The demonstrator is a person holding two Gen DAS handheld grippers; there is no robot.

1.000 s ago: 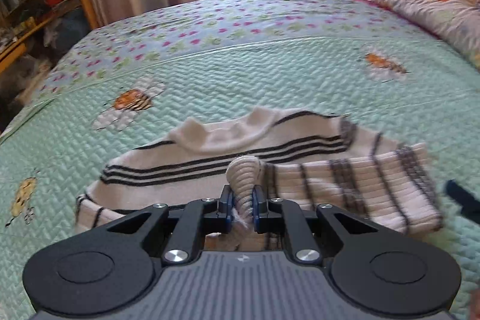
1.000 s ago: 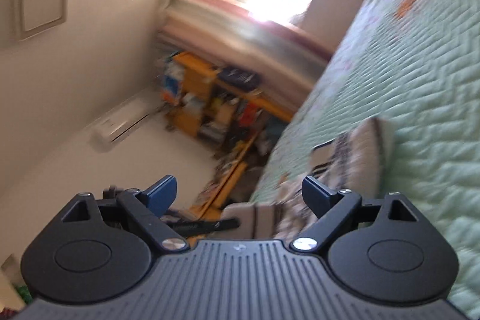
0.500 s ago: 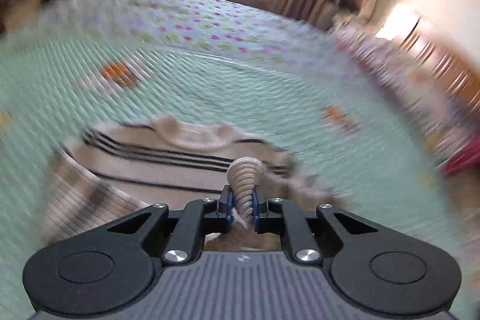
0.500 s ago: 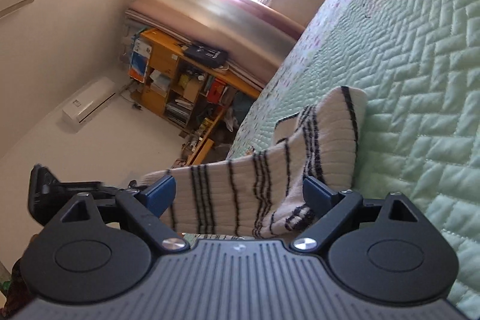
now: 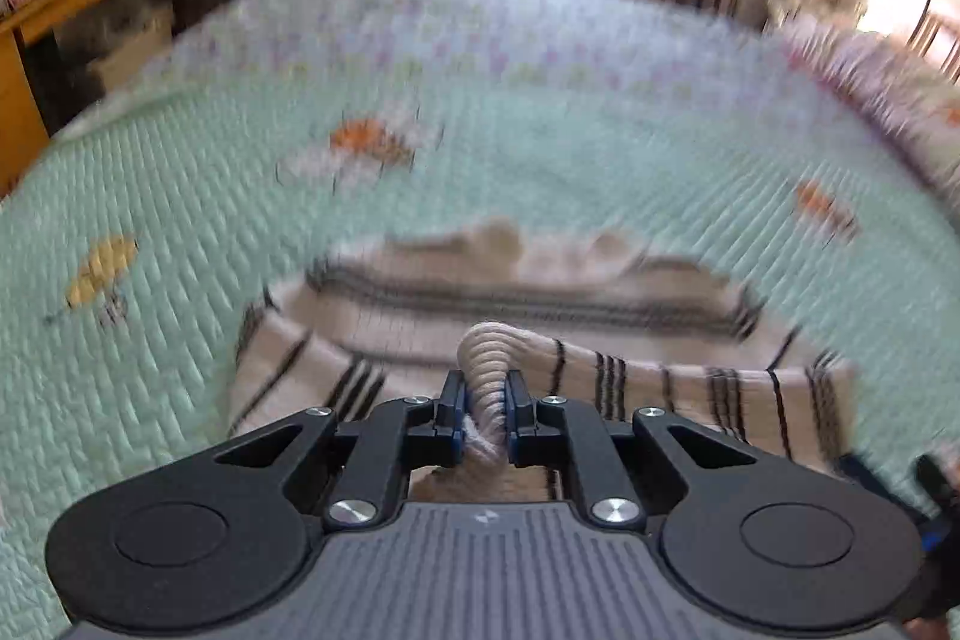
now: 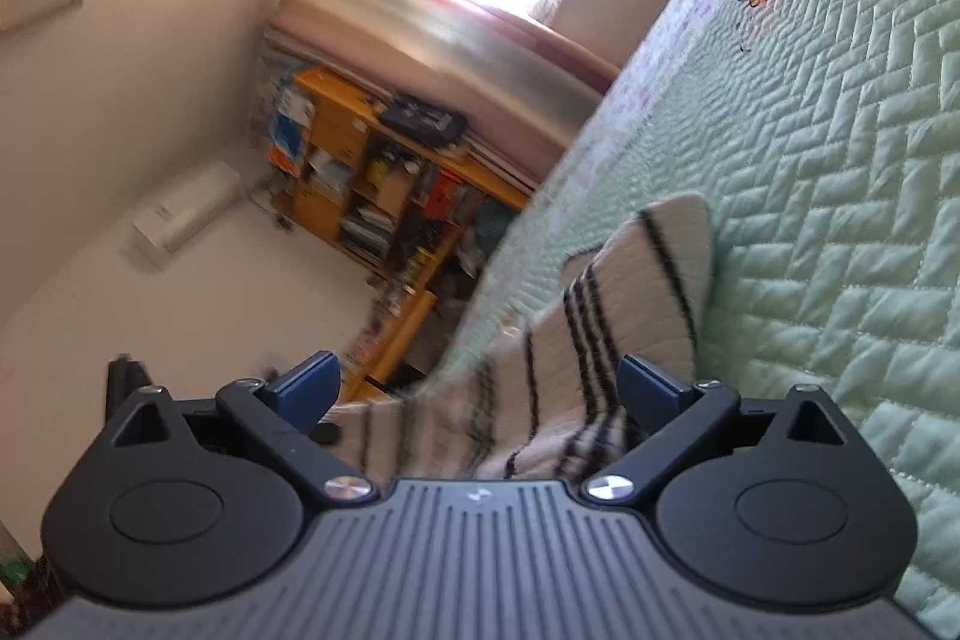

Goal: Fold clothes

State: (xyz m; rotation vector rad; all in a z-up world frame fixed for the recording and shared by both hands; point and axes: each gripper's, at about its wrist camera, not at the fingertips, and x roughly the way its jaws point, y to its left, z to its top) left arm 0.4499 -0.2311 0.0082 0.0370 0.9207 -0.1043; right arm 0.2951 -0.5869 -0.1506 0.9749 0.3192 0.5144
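Green quilted bed [image 5: 180, 196], wide and flat. On it, near the front edge, a cream sweater [image 5: 540, 292] with dark stripes, partly folded, collar away from the camera. Knit, so probably soft, light and floppy, not slippery; best pinched at a cuff, hem or fold edge. Left gripper [image 5: 485, 400] nearly closed, pinching a ribbed bunch of the knit. Right gripper [image 6: 480, 388] spread wide, jaws just opening further, sleeve between them but unpinched.
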